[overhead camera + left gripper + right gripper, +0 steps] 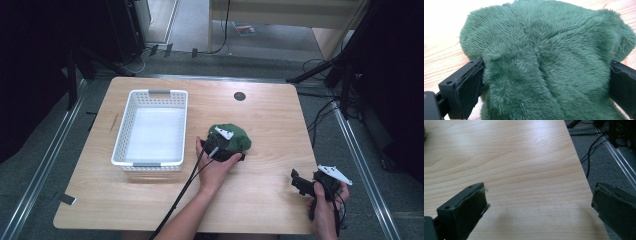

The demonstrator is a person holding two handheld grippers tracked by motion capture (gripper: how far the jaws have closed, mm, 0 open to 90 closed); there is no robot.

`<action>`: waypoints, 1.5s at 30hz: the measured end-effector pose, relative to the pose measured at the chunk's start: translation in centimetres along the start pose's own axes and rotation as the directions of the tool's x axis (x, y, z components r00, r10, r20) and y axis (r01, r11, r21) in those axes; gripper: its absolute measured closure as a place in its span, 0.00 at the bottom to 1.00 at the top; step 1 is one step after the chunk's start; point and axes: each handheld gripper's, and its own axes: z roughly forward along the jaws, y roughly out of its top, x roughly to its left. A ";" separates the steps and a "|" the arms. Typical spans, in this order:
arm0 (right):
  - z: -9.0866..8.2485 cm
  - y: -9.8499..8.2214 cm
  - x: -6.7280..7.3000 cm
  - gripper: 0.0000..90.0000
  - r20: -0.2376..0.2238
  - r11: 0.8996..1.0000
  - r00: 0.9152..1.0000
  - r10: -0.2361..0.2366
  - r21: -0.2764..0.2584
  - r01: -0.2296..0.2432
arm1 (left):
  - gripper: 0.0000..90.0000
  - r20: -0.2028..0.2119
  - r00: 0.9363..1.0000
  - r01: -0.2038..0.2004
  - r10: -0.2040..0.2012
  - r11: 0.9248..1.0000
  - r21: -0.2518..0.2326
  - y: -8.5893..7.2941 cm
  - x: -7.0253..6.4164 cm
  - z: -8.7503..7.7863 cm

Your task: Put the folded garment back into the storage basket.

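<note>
A green plush cloth point(236, 136) lies bunched on the wooden table point(150, 200), just right of the centre. My left gripper point(226, 148) is over its near side, held by a hand. In the left gripper view the green plush point(544, 50) fills the space between the jaws, which stand wide apart, one against each side of it, so the left gripper point(546, 82) is open. My right gripper point(299, 183) hovers low near the table's front right corner. It is open, and between its jaws is bare wood point(540, 202).
A white perforated basket point(150, 93) stands empty at the left of the table. A dark round hole point(239, 96) marks the far middle. The table's right edge point(584, 177) runs close to my right gripper, with cables on the grey floor beyond.
</note>
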 end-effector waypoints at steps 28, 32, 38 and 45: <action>0.1 0.0 0.1 0.00 0.006 1.000 1.000 -0.006 0.008 0.006 | 0.18 -0.034 0.996 -0.079 0.080 0.997 0.023 -0.8 -1.2 0.1; 0.1 0.0 0.1 0.00 0.006 1.000 1.000 -0.007 0.010 0.007 | 0.30 -0.011 0.997 -0.082 0.082 0.997 0.007 -0.6 -0.9 -0.4; 0.1 0.0 0.1 0.00 0.006 1.000 1.000 -0.007 0.011 0.007 | 0.39 0.018 0.996 -0.085 0.085 0.996 -0.014 -0.3 -0.6 -1.0; 0.1 0.0 0.1 0.00 0.004 1.000 1.000 -0.005 0.011 0.005 | 0.41 0.036 0.996 -0.083 0.084 0.996 -0.045 0.1 -0.4 -1.8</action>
